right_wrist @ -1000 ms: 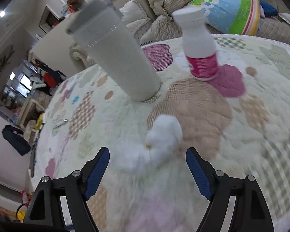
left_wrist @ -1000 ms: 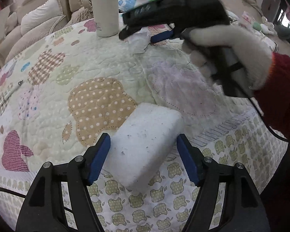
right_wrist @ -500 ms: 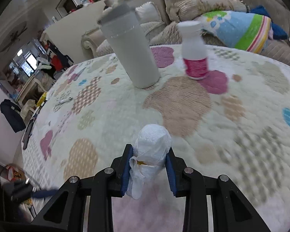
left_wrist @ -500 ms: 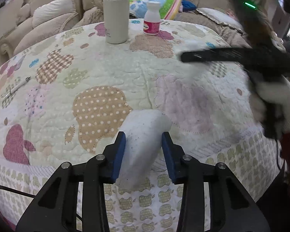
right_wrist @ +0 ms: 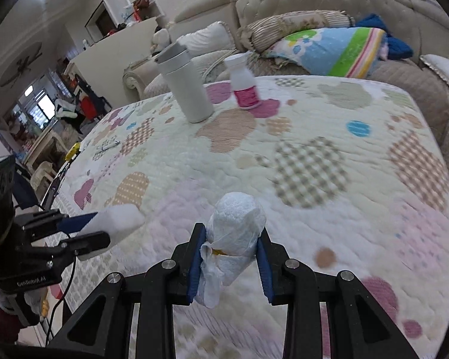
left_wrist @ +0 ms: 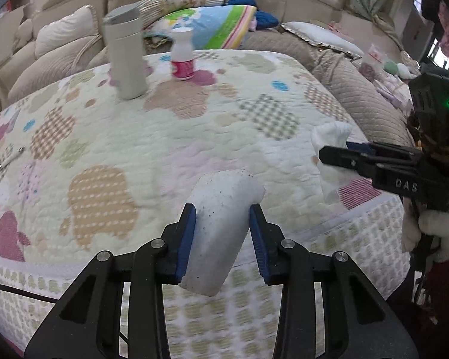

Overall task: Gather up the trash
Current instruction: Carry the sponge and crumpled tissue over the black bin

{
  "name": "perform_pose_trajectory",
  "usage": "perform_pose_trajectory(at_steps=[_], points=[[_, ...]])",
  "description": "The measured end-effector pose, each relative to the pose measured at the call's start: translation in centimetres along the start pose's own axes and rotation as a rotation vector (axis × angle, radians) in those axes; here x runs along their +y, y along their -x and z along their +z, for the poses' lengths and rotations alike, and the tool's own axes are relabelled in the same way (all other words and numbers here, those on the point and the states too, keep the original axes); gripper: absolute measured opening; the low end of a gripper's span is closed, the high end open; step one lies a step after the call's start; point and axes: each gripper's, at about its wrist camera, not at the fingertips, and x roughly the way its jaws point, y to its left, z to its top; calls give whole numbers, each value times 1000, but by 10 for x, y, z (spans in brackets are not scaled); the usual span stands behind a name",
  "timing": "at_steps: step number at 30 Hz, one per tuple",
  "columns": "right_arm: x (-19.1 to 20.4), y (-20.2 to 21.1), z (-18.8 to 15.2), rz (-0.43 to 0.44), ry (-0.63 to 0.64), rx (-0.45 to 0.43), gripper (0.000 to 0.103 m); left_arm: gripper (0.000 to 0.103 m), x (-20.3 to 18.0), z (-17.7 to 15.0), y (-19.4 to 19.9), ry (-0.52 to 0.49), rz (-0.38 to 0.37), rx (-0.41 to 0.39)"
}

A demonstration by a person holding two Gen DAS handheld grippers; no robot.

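Observation:
My left gripper (left_wrist: 223, 224) is shut on a white foam block (left_wrist: 221, 224) with dark specks, held above the front edge of the quilted table (left_wrist: 164, 137). My right gripper (right_wrist: 232, 248) is shut on a crumpled white tissue wad (right_wrist: 236, 227), held above the quilt. In the left wrist view the right gripper (left_wrist: 329, 155) shows at the right with the tissue (left_wrist: 329, 137) in it. In the right wrist view the left gripper (right_wrist: 101, 227) shows at the left with the foam block (right_wrist: 116, 221).
A tall white tumbler (left_wrist: 127, 56) and a small white bottle with a pink label (left_wrist: 182, 56) stand at the table's far side. A small metal item (left_wrist: 6, 161) lies at the left edge. Sofas and cushions (left_wrist: 209, 27) surround the table.
Both grippers went from open to shut, the left on the foam block and the right on the tissue. Both have lifted and drawn back toward the table's front edge.

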Motion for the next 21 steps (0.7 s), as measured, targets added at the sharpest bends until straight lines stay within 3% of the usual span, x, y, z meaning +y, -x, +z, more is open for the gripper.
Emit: perform_pose_trajectory(at_steps=[21], points=[[-111, 113, -68, -157, -186, -97, 31, 34, -161, 38, -37, -173, -110, 2]])
